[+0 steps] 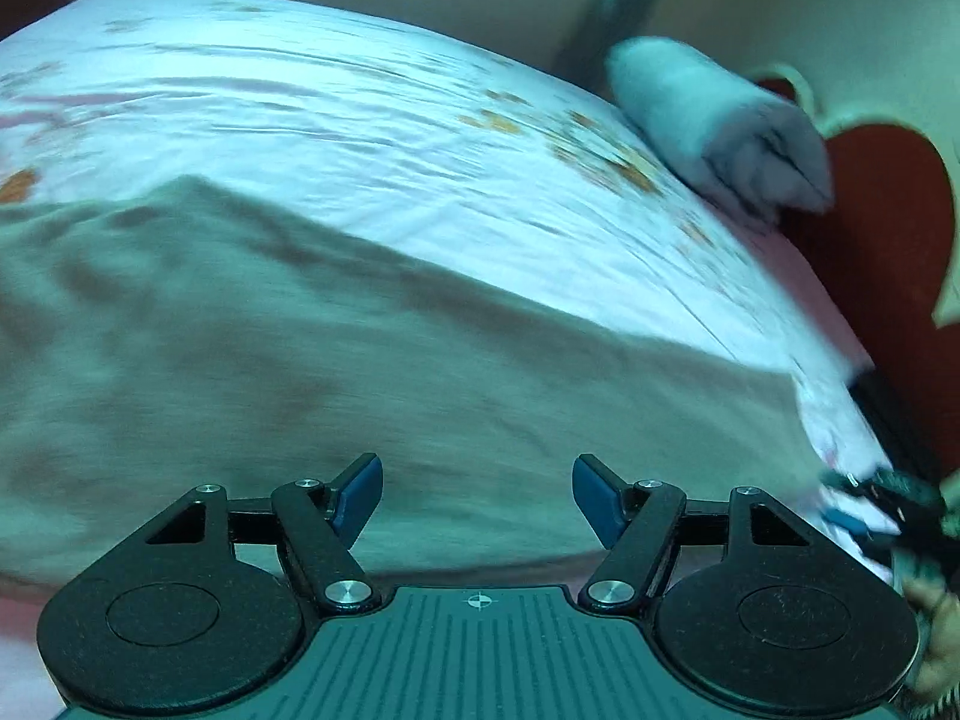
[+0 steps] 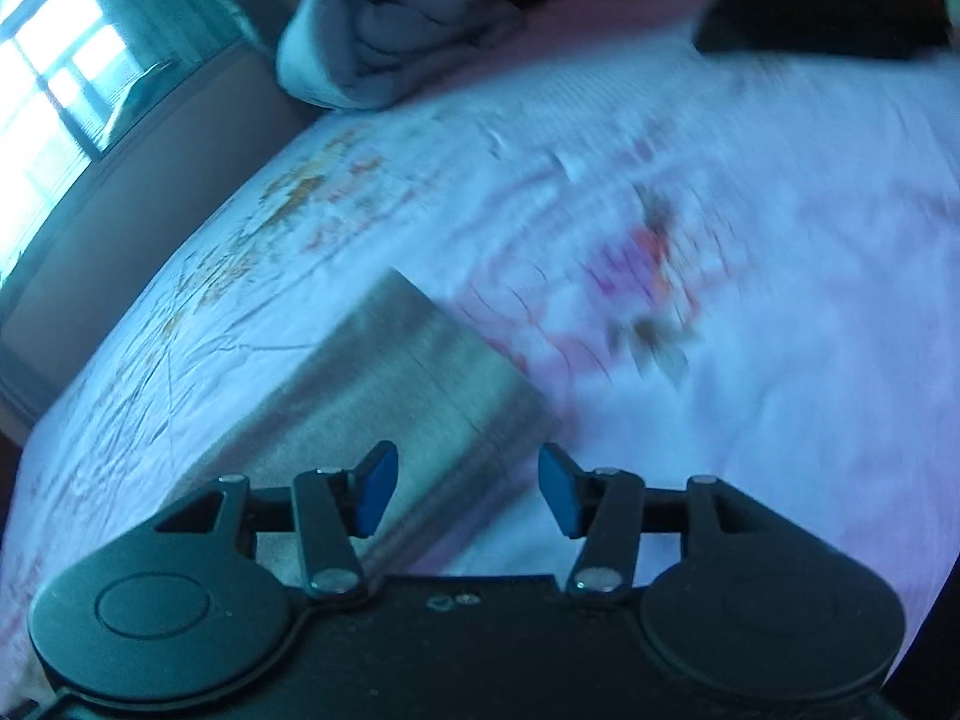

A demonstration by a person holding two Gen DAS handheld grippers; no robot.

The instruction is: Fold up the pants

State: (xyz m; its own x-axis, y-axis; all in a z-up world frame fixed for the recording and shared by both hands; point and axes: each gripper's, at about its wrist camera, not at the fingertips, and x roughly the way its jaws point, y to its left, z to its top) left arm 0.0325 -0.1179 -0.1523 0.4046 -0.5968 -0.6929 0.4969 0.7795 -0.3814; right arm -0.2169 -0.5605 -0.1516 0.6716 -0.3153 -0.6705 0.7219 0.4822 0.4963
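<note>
One pants [image 1: 360,372] – folded, two grippers, left gripper [image 1: 477,501], right gripper [image 2: 468,492] – both agape

- Readable words, brands, numbers: none that I can find in either of my wrist views.
- Only sign: a small white crosshair mark [image 1: 478,601] printed on the dark ribbed plate [image 1: 480,648] of my left tongs.
- Both views are motion-blurred; any finer print is illegible.
</note>
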